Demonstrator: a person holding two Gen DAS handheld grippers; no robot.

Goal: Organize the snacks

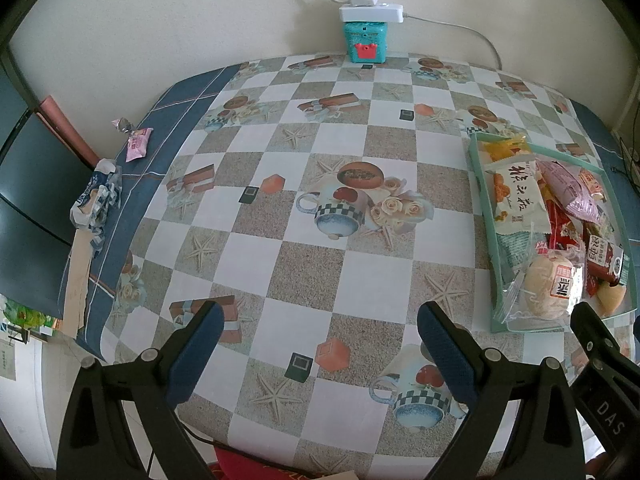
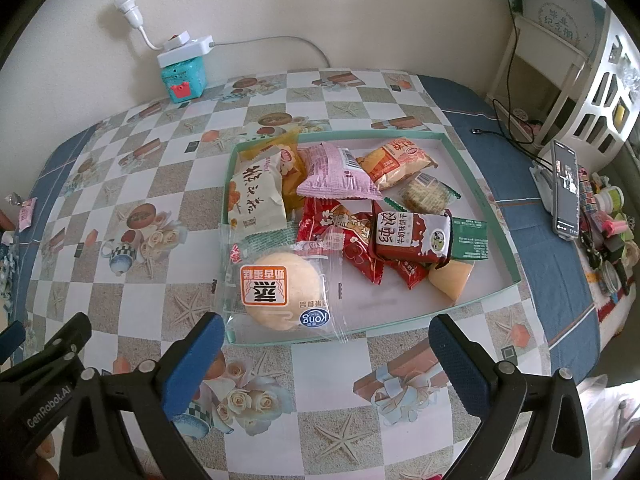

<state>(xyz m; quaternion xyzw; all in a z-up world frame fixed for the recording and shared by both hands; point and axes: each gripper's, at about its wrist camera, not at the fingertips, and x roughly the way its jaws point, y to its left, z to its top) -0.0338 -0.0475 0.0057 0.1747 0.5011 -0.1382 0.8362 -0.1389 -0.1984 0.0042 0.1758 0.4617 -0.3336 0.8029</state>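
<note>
A shallow mint-green tray (image 2: 472,168) sits on the checked tablecloth, holding several wrapped snacks: a round steamed cake in clear wrap (image 2: 280,292), a pink packet (image 2: 336,172), a white packet (image 2: 256,196) and a brown biscuit pack (image 2: 412,236). My right gripper (image 2: 324,344) hovers open just in front of the tray's near edge, nothing between its fingers. The same tray (image 1: 486,208) lies at the right in the left wrist view. My left gripper (image 1: 320,340) stands open over bare tablecloth, empty. A small pink snack (image 1: 139,143) and a crumpled blue-white wrapper (image 1: 96,200) lie at the table's far left.
A teal box (image 1: 366,40) with a white power strip on top stands against the back wall. A phone on a stand (image 2: 566,188) and small clutter (image 2: 608,216) occupy the right end of the table. A white shelf unit (image 2: 600,80) stands beyond.
</note>
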